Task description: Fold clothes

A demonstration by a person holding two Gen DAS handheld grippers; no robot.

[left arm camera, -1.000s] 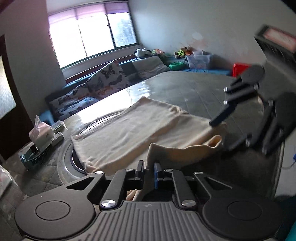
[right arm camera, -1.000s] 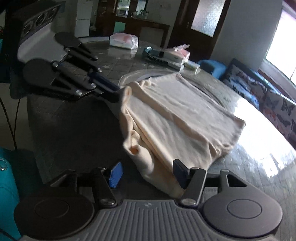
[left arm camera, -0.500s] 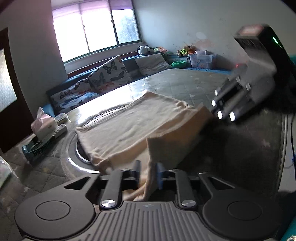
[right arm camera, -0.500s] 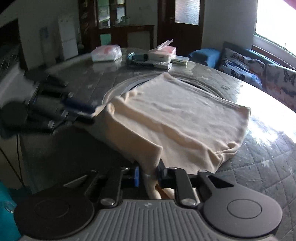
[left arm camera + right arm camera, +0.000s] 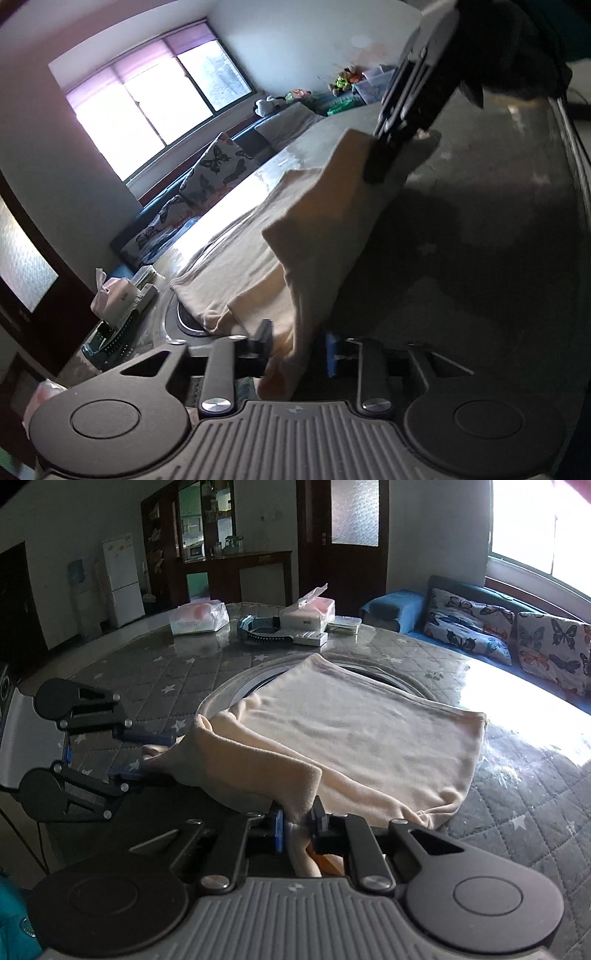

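My right gripper [image 5: 297,825] has its jaws clenched on the near edge of the cloth [image 5: 354,731], lifting a fold. My left gripper [image 5: 297,341] stands with jaws parted around the other corner, cloth draped between them. The rest lies flat on the desk [image 5: 155,686].

Dim room, bright window [image 5: 155,107] blown out, glare on the table [image 5: 517,698], fisheye-bent edges, blurred foreground

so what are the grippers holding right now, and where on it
Both hold the cream garment by its near edge: the right gripper is shut on one corner, while the left gripper has its jaws apart around the other, its grip uncertain.
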